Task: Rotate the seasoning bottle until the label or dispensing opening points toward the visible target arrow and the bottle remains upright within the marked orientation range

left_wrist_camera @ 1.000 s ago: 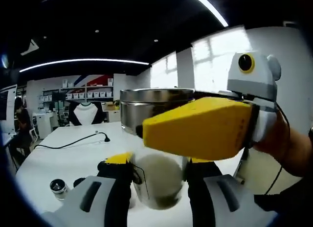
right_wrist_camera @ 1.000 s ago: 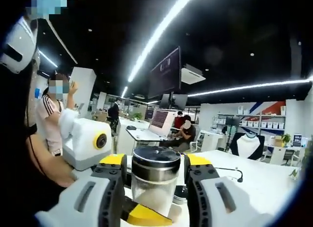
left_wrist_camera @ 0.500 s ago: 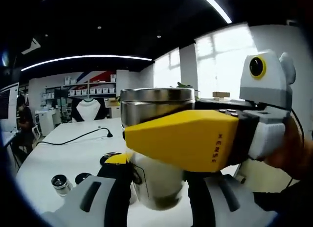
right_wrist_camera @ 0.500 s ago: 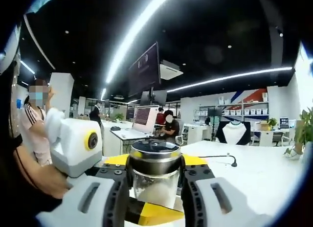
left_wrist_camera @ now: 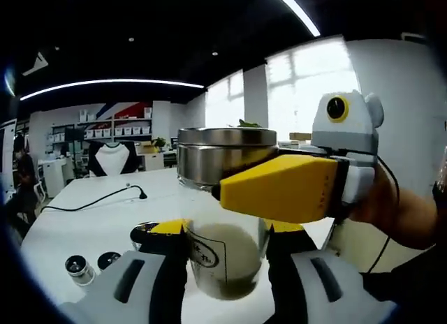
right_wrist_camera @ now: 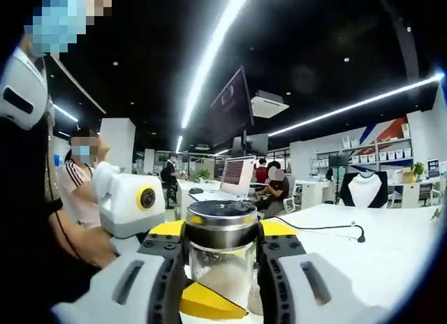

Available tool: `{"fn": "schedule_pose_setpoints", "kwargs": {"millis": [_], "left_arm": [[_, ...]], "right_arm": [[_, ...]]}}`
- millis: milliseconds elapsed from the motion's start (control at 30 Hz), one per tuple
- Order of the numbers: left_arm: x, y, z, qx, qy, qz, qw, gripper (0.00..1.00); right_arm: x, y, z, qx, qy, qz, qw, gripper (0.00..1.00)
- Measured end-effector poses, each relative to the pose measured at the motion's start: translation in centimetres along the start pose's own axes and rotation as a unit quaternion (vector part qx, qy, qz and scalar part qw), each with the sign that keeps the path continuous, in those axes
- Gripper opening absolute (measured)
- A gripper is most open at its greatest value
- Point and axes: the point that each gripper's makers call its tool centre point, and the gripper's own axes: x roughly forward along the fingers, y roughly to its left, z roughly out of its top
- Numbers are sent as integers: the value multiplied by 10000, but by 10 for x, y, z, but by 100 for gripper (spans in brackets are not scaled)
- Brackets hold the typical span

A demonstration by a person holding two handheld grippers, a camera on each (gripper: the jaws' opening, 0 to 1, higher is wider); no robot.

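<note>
Yellow-tipped jaws of my left gripper (left_wrist_camera: 225,234) sit clamped on the glass body of the seasoning bottle (left_wrist_camera: 225,258), low on it. A rectangular label outline with printed characters faces roughly toward this camera, a bit left of centre. My right gripper (right_wrist_camera: 221,237) pinches the same bottle higher up, jaws closed just under the steel cap (right_wrist_camera: 221,225); in the left gripper view it comes in from the right, crossing in front of the cap.

Step in hand, as I judge it: the twist itself, one claw bracing the body while the other turns near the top. Which is doing which I can't tell. I see no target arrow or marked range in either view, so I can't say how far off the label is.

Next move calls for a small turn about the bottle's own axis, keeping it vertical and without the glass slipping in the pads, then a check against the arrow.

Bottle looks upright, pale powder (right_wrist_camera: 222,280) settled level in the lower part. Whether it rests on the white table (left_wrist_camera: 84,223) or is lifted I can't tell.

Pose: the two grippers meet roughly crosswise. A hand (left_wrist_camera: 391,216) wraps the right gripper's handle at the right edge.

Outward: two small lens-like parts (left_wrist_camera: 78,268) and a black cable (left_wrist_camera: 94,202) lie on the table.
</note>
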Motion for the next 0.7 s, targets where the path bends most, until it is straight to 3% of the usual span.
{"fn": "schedule_pose_setpoints", "kwargs": {"millis": [167,367,500,567,700], "left_arm": [[1,-9,1,-59,-39,-342,9994,47],[2,-10,0,-8,-33,-391,9992,46],[3,-6,-4,-71,-8,-223,9997,46],[2,-2,-5,-139,10,-104,9998,46],[1,10,-9,-132,108,253,9995,46]], "right_arm": [[-2,9,2,-141,53,449,9989,35],[-3,11,0,-195,93,634,9978,36],[-1,9,-4,-24,129,538,9985,37],[0,5,-4,146,97,373,9992,37],[4,4,-2,61,5,-87,9999,37]]}}
